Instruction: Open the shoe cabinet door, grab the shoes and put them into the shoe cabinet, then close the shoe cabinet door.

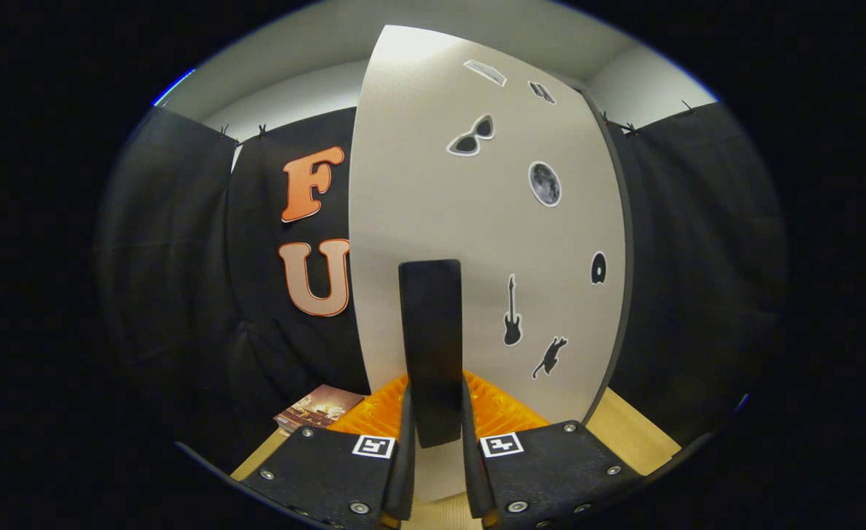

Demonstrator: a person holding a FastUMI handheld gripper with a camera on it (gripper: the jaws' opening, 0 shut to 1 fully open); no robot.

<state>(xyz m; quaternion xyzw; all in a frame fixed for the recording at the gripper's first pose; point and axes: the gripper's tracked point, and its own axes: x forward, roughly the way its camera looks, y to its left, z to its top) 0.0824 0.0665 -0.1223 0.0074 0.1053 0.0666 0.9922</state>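
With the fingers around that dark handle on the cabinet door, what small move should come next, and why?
Probably a gentle pull back on the handle, swinging the door further. The gripper appears shut on the handle, both fingers pressed against its sides. I cannot tell from this view whether the door is being opened or closed, so the direction is a guess. A booklet lies to the left.

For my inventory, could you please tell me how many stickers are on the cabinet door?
7: two near the top, sunglasses, moon, disc, guitar, cat. The handle may hide more.
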